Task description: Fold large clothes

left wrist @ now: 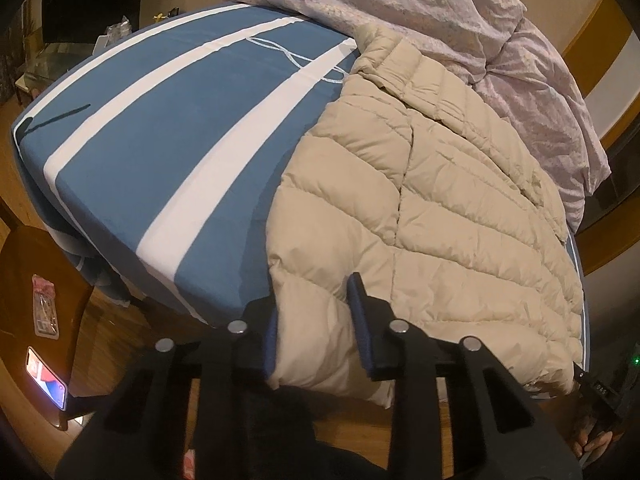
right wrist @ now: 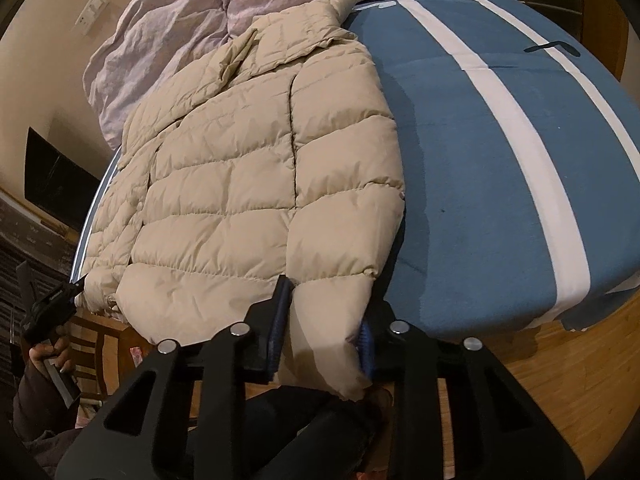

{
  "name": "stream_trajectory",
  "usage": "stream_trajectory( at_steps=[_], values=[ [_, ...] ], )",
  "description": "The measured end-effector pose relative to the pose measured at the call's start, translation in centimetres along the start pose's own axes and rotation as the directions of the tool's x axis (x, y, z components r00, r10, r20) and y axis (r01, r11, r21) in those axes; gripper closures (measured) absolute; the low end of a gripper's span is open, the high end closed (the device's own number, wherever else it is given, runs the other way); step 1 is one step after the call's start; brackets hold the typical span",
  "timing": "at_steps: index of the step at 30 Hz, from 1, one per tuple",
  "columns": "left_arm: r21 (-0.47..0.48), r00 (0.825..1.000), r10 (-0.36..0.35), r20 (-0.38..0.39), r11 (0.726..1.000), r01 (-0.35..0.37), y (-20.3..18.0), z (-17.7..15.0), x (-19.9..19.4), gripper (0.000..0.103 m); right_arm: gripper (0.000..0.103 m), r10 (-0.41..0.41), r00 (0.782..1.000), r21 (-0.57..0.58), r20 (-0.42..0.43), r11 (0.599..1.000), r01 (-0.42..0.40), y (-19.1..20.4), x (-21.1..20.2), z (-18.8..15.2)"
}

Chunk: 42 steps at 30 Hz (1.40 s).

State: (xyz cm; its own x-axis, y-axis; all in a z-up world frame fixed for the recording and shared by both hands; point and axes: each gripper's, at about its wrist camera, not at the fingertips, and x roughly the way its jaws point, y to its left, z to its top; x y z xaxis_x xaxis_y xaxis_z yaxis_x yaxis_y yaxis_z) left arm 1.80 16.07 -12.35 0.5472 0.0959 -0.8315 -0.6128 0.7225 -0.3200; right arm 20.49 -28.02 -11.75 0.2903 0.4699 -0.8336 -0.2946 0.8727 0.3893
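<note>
The jacket (left wrist: pixel 420 208) lies on the bed (left wrist: pixel 168 152), collar at frame top; your left gripper (left wrist: pixel 316 328) and right gripper (right wrist: pixel 326 320) each pinch a hem corner, so fold away.

Left gripper (left wrist: pixel 316 324) jaws pinch beige puffer jacket (left wrist: pixel 440 216) hem, bed (left wrist: pixel 168 152) edge.

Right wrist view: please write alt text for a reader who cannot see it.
The right gripper clamps the hem of a beige puffer jacket lying flat on a blue bed sheet with white stripes. A crumpled pale lilac duvet lies behind the jacket.
</note>
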Motion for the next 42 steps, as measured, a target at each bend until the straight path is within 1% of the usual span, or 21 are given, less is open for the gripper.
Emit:
stream_trajectory(
  at_steps=[1, 4, 7, 14, 18, 22, 29, 40, 42],
  values=[
    [-0.003, 1.000, 0.001, 0.002, 1.000, -0.001, 0.0, -0.1, 0.0, 0.078, 0.080, 0.002, 1.000, -0.001, -0.002, 1.000, -0.002, 0.0, 0.0, 0.0],
    [-0.011, 1.000, 0.002, 0.004, 1.000, -0.002, -0.1, -0.2, 0.0, 0.084, 0.086, 0.005, 1.000, 0.001, -0.004, 1.000, -0.005, 0.0, 0.1, 0.0],
    [-0.012, 1.000, 0.006, 0.006, 1.000, -0.006, -0.1, -0.1, -0.2, 0.089, 0.089, 0.006, 1.000, 0.004, 0.000, 1.000, -0.006, 0.0, 0.0, 0.0],
    [-0.012, 1.000, 0.011, 0.021, 1.000, -0.010, -0.2, 0.7, -0.9, 0.097, 0.093, 0.008, 1.000, 0.008, 0.024, 1.000, -0.008, 0.1, -0.5, 0.6],
    [-0.007, 0.999, 0.007, 0.044, 1.000, -0.007, -0.4, 1.9, -1.8, 0.098, 0.094, 0.013, 0.998, 0.018, 0.068, 1.000, -0.014, 0.1, -1.6, 1.8],
    [0.003, 0.997, -0.004, 0.073, 1.000, 0.004, -0.8, 3.9, -2.7, 0.098, 0.095, 0.030, 0.992, 0.025, 0.125, 0.999, -0.034, 0.4, -2.6, 3.3],
    [0.050, 0.993, -0.016, 0.113, 0.999, 0.011, -2.7, 8.3, -3.4, 0.099, 0.095, 0.046, 0.981, 0.025, 0.187, 0.998, -0.052, 1.5, -3.2, 6.2],
    [0.135, 0.989, -0.015, 0.149, 0.991, -0.005, -6.7, 15.6, -1.4, 0.099, 0.095, 0.032, 0.964, 0.040, 0.263, 0.998, -0.044, 2.6, -3.1, 12.5],
    [0.142, 0.988, -0.017, 0.153, 0.990, -0.005, -7.2, 16.6, -1.0, 0.099, 0.095, 0.027, 0.961, 0.046, 0.275, 0.998, -0.041, 2.8, -2.8, 13.9]
  ],
)
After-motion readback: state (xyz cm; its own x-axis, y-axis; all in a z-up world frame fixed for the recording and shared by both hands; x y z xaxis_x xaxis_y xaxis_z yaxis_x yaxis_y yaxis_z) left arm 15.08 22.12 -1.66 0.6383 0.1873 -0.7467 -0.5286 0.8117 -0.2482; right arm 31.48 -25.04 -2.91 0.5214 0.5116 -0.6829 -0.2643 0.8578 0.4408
